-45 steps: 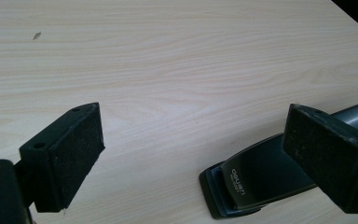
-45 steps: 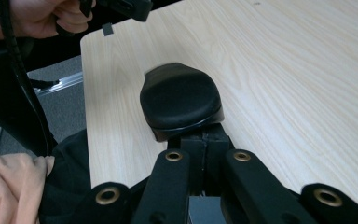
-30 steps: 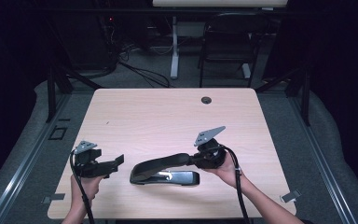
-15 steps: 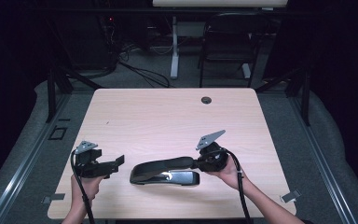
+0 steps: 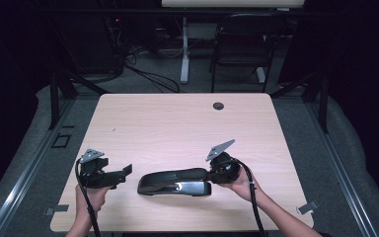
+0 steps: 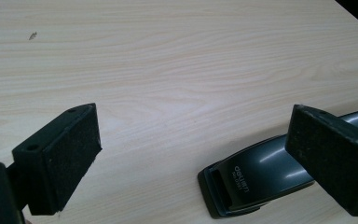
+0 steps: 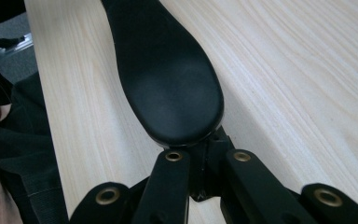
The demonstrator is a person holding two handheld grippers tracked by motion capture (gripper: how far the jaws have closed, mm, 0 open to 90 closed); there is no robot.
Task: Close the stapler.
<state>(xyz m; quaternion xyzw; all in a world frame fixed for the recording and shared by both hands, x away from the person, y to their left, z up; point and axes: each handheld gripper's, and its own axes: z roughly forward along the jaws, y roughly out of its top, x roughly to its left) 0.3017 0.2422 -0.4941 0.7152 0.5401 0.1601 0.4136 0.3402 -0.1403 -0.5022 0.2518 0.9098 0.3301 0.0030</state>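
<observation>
**Stapler gripped at its rear end by the right tongs**

Stapler [image 5: 175, 181] lies on the desk [image 5: 177, 123] near the front edge, at about 6 o'clock from the desk's middle, its long body running from 9 to 3 o'clock. It is dark grey and glossy, with a black top arm and small white lettering near its nose.

Right tongs [image 5: 211, 174] are clenched on the stapler's 3 o'clock end; in the right gripper view the jaws stand close together, right under the rounded tip of the black arm [image 7: 168, 79]. The right hand [image 5: 242, 185] holds that gripper from the 3 o'clock side, and a grey three-cornered plate stands tilted on top of it.

Left tongs [image 5: 127, 170] are released: in the left gripper view the two pads [image 6: 70, 154] stand wide apart with bare desk between them. They point toward 3 o'clock at the stapler's nose [image 6: 223, 186], near it but apart from it. The left hand [image 5: 94, 195] holds that gripper at about 9 o'clock from the stapler.

A small round hole [image 5: 218, 105] sits in the desk near its far edge, at roughly 12 o'clock from the stapler and well apart from it.
</observation>
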